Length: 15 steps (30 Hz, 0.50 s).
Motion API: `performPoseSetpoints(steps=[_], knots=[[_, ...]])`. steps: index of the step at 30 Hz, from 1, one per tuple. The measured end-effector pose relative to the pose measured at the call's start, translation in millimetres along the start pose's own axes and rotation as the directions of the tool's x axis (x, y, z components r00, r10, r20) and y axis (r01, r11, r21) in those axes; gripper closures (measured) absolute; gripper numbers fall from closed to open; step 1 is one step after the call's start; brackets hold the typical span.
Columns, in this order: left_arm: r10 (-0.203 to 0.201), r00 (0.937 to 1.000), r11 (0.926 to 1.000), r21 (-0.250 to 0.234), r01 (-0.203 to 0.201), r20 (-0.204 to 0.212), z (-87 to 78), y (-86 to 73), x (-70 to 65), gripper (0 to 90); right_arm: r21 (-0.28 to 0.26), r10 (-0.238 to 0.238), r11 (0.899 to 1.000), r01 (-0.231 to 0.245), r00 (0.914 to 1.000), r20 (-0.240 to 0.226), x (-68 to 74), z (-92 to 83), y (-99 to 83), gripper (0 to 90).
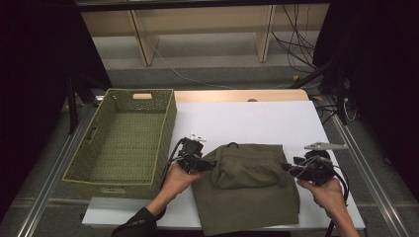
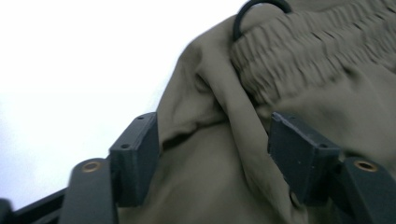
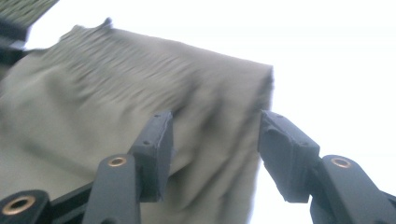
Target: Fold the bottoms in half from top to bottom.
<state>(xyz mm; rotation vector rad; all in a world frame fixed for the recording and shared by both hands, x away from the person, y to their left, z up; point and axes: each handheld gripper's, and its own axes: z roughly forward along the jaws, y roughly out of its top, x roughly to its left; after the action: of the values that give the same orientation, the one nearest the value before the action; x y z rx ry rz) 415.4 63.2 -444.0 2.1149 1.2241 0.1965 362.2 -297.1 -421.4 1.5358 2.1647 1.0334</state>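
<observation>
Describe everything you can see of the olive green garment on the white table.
The olive green garment looks like shorts of thin woven cloth, with a gathered elastic waistband and a dark cord loop at its edge. It lies folded on the white table, the waistband part folded over the flat lower layer, whose near edge hangs over the front. The left gripper and right gripper flank the fold, jaws open around its side edges, not pressing.
</observation>
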Motion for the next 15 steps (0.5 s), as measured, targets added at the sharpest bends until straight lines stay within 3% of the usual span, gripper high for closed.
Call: performPoseSetpoints(steps=[2,4,7,9,12,15], knots=[[-0.017,0.9998,0.9998,0.005,0.017,0.011,6.3,4.4,-2.3,29.9,0.033,0.041,0.999,-0.042,0.9985,0.037,-9.3,9.5,4.7,46.1],[-0.01,0.9999,0.9997,0.02,0.009,0.013,13.4,7.9,-6.9,28.6,0.074,0.047,0.996,-0.05,0.9979,0.044,-14.0,22.2,6.3,45.3],[0.035,0.9984,0.9983,0.048,-0.033,-0.044,22.2,9.8,-8.9,27.5,0.136,0.032,0.99,-0.039,0.9981,0.052,-13.9,37.2,7.3,43.0],[0.024,0.9965,0.9972,0.072,-0.018,-0.08,26.2,8.3,-2.5,28.0,0.166,0.033,0.985,-0.041,0.9982,0.05,-12.2,43.9,7.3,42.1],[-0.01,0.9992,0.9901,0.14,0.015,-0.038,30.3,1.3,5.9,27.1,0.205,0.021,0.978,-0.033,0.998,0.06,-12.7,51.2,4.7,42.2],[0.003,0.9991,0.9867,0.162,0.004,-0.043,32.0,-0.6,4.4,27.8,0.23,0.068,0.97,-0.077,0.9965,0.049,-15.8,55.0,2.2,41.3]])
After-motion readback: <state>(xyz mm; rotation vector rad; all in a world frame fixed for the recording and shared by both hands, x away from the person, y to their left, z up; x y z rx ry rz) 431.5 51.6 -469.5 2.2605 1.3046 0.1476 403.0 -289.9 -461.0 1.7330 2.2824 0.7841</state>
